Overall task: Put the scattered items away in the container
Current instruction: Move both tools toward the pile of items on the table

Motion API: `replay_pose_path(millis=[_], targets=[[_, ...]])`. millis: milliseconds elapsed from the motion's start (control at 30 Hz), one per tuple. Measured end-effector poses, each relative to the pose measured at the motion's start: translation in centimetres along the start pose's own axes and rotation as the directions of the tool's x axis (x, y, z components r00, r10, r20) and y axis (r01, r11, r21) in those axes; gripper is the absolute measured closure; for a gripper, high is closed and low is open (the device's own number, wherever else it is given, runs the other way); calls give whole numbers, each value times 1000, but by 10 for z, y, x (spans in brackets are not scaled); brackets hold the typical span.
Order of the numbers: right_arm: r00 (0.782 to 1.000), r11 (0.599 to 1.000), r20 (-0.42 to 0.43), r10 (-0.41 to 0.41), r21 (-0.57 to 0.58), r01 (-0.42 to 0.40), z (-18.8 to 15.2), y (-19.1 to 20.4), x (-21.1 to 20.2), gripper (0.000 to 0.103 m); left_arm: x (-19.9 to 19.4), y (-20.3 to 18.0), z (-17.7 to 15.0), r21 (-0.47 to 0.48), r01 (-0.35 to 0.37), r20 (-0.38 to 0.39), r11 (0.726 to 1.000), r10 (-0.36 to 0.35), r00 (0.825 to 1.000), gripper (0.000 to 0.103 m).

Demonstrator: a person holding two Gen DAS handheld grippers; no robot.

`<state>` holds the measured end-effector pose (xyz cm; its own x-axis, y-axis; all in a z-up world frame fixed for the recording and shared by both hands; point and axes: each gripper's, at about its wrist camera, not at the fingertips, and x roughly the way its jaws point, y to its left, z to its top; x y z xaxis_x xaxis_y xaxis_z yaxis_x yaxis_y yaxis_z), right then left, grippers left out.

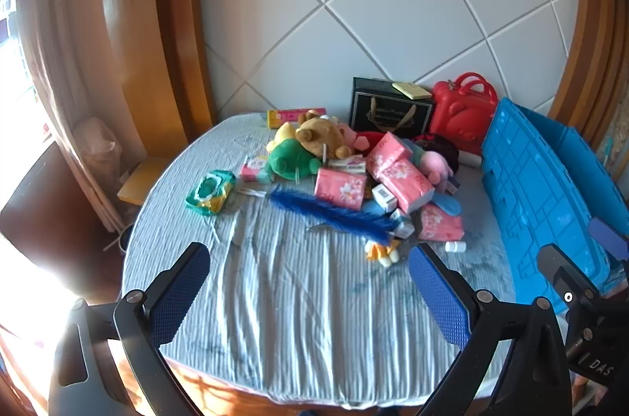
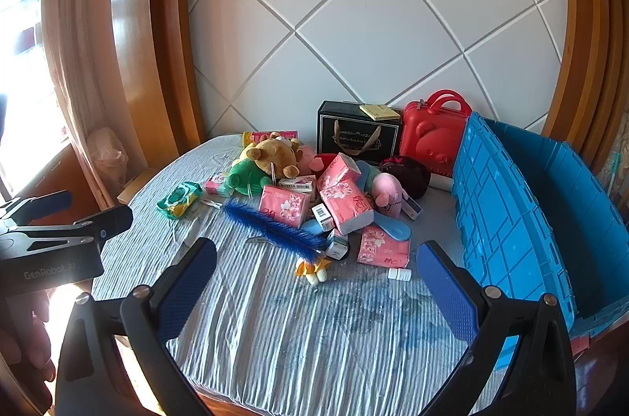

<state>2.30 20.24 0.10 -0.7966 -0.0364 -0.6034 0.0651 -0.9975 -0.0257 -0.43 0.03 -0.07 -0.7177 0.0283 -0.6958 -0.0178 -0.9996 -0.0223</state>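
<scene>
Left wrist view: the left hand-held gripper has its blue-padded jaws spread wide with nothing between them, hanging over bare striped cloth on the tabletop. Further back sits the messy pile: a brown teddy bear on top of a green plush, a few pink tissue packs, a blue feathery brush lying diagonally in front, and a green wet-wipes pack off on its own to the left. A small white bottle lies on the cloth just right of the pile. The blue crate stands on the right edge of the tabletop, near the pile but not touching it. Behind the clutter, against the white padded wall, are a black gift box and a red case. A bit of the right hand-held gripper pokes in at the far right.

Right wrist view: the right hand-held gripper is also spread wide and empty, over the cloth in front of the pile. Here the blue crate shows its inside, and what I can see of it is empty. The teddy bear, tissue packs, brush and white bottle are all out on the cloth. The left hand-held gripper shows at the left edge, held by a hand.
</scene>
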Motion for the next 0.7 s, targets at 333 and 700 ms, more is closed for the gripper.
replay_pose_path(millis=[333, 700], targets=[[999, 999, -33, 17, 34, -16, -10, -17, 21, 0, 26, -13, -4, -9, 19, -66, 1000, -20, 998, 1], [997, 998, -44, 67, 4, -67, -19, -68, 77, 0, 82, -20, -1, -83, 34, -154, 996, -47, 987, 1]])
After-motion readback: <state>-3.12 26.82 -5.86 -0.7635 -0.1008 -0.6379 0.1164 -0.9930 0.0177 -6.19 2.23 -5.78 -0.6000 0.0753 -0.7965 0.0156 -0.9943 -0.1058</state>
